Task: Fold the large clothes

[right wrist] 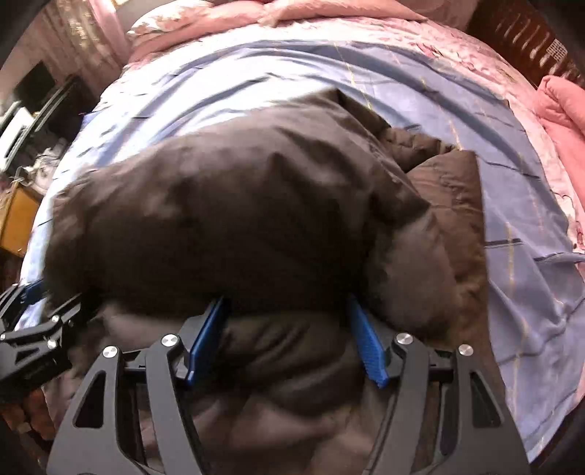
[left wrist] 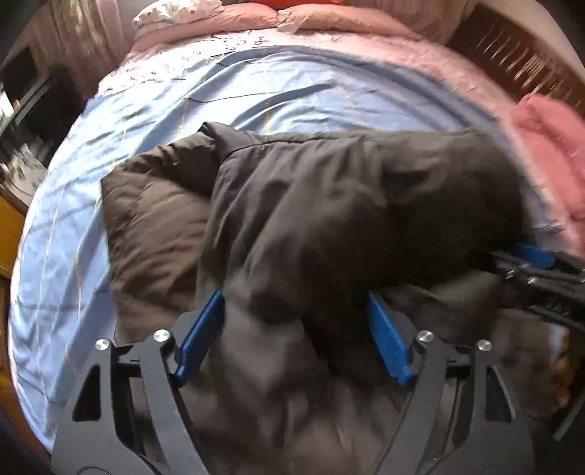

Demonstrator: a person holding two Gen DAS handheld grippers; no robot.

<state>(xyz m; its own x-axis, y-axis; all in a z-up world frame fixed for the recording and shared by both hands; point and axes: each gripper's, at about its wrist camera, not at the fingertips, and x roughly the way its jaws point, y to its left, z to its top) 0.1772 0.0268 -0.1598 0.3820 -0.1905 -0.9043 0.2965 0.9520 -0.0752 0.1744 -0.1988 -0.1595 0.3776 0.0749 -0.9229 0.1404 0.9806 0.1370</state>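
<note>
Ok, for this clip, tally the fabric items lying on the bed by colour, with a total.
Dark brown: 1, the padded coat
Light blue: 1, the sheet
Pale pink: 1, the quilt by the head of the bed
Deeper pink: 1, the fluffy item at the bed's edge
Total: 4

One dark brown padded coat (left wrist: 329, 204) lies bunched on one bed (left wrist: 58, 234); one blue sheet (left wrist: 256, 91) covers the bed; one pink quilt (left wrist: 329, 22) lies along its far end; one further pink bundle (left wrist: 548, 153) sits at the bed's right edge; two claws are in view, the left claw (left wrist: 296, 303) and the right claw (right wrist: 287, 307); each has two blue pads.
</note>
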